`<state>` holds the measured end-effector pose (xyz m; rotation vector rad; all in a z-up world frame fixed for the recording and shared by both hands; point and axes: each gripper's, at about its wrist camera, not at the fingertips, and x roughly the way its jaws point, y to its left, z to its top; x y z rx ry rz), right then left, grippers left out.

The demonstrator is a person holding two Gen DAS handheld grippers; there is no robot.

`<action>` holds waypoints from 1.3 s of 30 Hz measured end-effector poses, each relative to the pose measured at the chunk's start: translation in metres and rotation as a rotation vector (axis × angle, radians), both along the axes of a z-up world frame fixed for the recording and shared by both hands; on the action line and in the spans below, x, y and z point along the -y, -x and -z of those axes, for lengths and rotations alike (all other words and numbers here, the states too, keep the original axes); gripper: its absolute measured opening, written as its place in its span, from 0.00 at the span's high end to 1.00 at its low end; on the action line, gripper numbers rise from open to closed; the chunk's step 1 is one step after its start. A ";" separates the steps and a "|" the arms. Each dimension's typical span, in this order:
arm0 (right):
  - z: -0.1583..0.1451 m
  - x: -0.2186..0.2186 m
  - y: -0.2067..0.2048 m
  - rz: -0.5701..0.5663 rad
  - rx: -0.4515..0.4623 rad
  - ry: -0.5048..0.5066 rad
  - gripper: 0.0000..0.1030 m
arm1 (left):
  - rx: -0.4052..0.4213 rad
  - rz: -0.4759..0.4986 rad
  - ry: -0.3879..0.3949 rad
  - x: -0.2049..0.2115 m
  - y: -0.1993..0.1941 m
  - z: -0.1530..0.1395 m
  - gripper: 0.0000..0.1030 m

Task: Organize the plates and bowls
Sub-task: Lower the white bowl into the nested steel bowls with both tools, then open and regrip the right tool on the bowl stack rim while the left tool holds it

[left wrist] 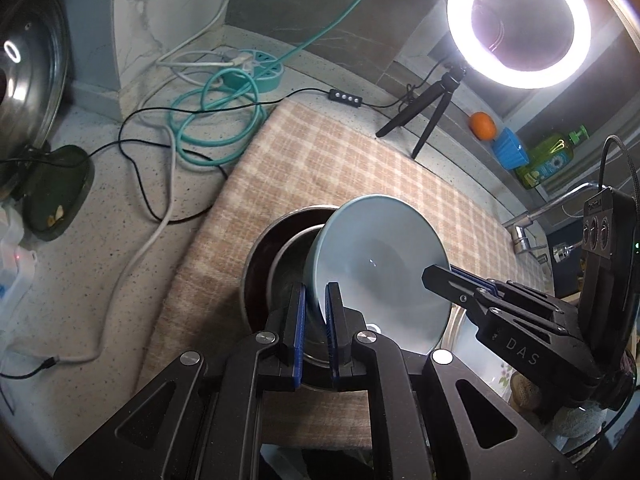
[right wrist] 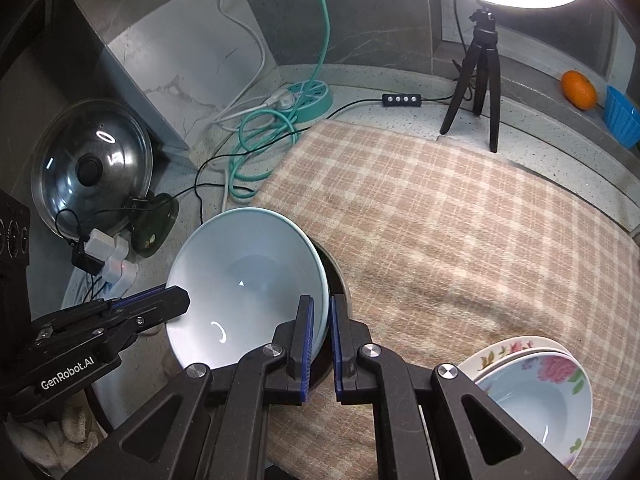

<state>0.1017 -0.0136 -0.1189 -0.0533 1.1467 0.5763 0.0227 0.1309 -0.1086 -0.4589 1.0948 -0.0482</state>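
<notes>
A pale blue bowl (left wrist: pixel 380 268) is held tilted above nested steel bowls (left wrist: pixel 276 240) on the checked cloth (left wrist: pixel 320 152). My left gripper (left wrist: pixel 316 300) is shut on the blue bowl's left rim. My right gripper (right wrist: pixel 322 316) is shut on the same bowl (right wrist: pixel 244 280) at its right rim; it also shows in the left wrist view (left wrist: pixel 440 276), and the left gripper (right wrist: pixel 176 296) shows in the right wrist view. Stacked floral plates with a blue bowl (right wrist: pixel 536 392) on top sit at the cloth's near right.
A ring light on a tripod (left wrist: pixel 516 24) stands at the back. Cables and a teal power strip (left wrist: pixel 240 68) lie at the back left. A pot lid (right wrist: pixel 92 168) leans at the left. An orange (left wrist: pixel 483 125), blue cup, soap bottle and faucet (left wrist: pixel 524 228) are at the right.
</notes>
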 end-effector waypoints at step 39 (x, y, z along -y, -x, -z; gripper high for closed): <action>0.022 -0.020 0.000 -0.041 -0.034 0.058 0.90 | -0.059 0.002 -0.003 -0.009 0.005 0.020 0.90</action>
